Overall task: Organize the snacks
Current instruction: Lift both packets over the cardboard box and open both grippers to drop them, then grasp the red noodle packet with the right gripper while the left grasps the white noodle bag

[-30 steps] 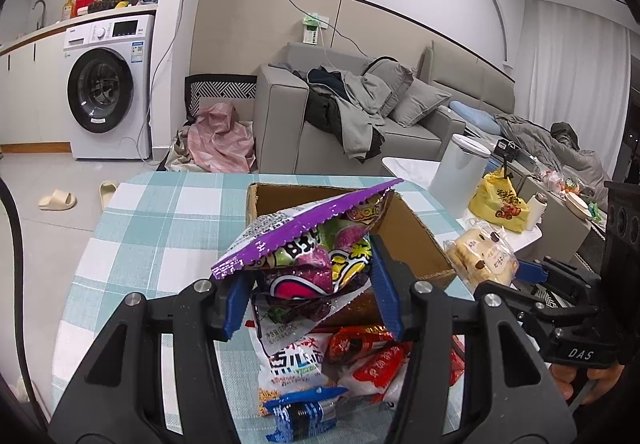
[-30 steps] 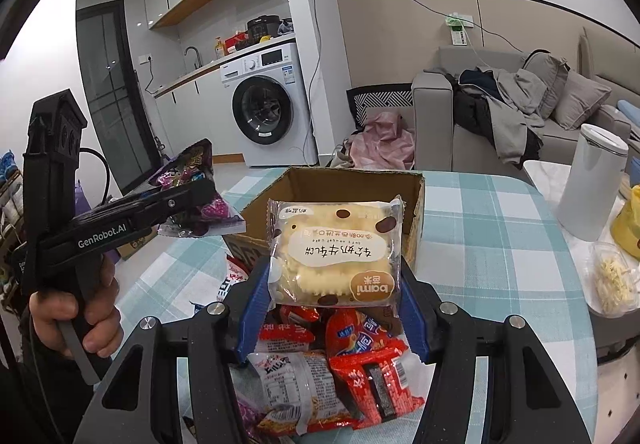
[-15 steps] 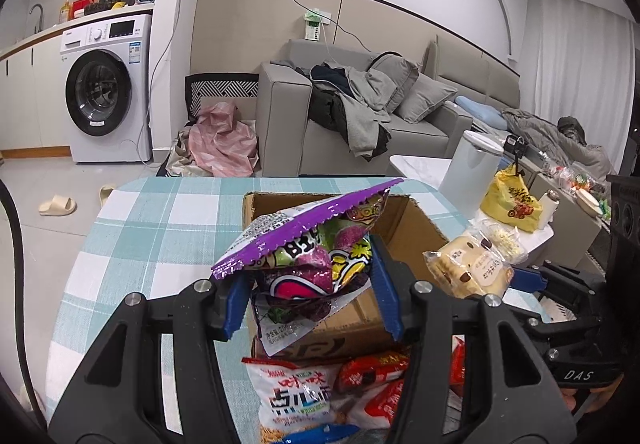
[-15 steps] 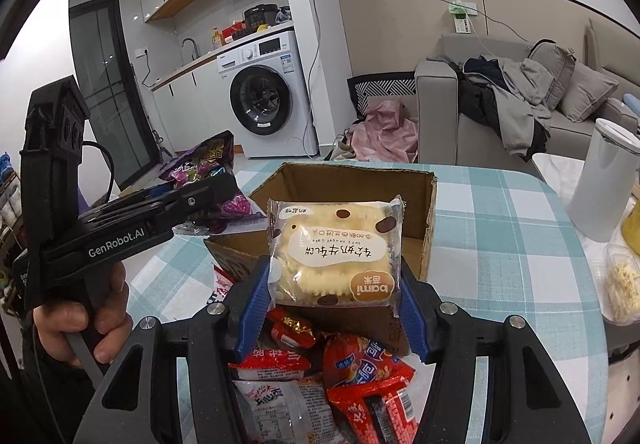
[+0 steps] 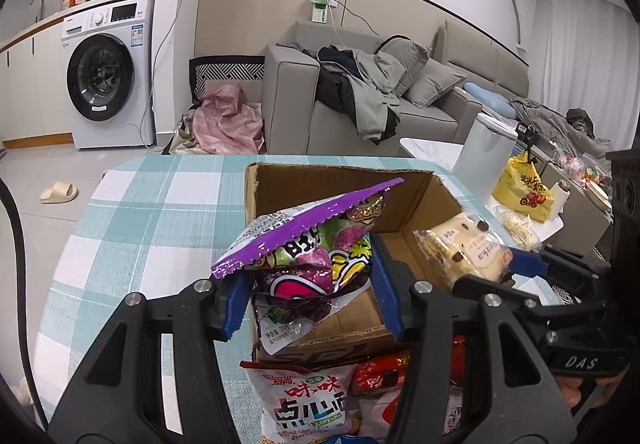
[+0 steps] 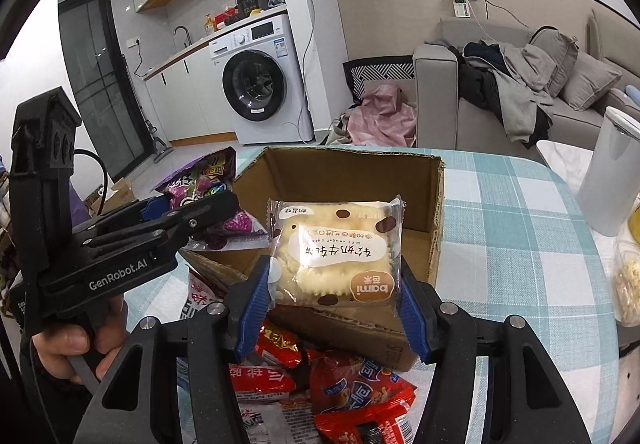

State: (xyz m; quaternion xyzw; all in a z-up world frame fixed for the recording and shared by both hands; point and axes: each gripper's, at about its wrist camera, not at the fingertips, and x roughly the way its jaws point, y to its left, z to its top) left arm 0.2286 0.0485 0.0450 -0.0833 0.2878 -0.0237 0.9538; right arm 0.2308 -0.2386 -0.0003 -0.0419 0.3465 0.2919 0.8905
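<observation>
— Where's that cardboard box [image 5: 416, 204] from the two grippers?

— Straight ahead on the checked tablecloth [image 5: 160, 212], mouth up, just beyond and below both loads.

— And the grips?

— Left gripper [image 5: 308, 294] is clamped on the purple snack bag [image 5: 312, 248]; right gripper [image 6: 332, 292] squeezes the wrapped cake [image 6: 334, 254]. Both hang over the near wall, about equally close, I'd say.

My left tool [image 5: 308, 296] and right tool [image 6: 334, 308] are matte black frames with blue pads [image 6: 254, 308] and silver screws [image 5: 421, 287]. White lettering marks the left body "GenRobot.AI", the right "DAS". A black cable [image 6: 92, 164] loops off the left housing.
</observation>
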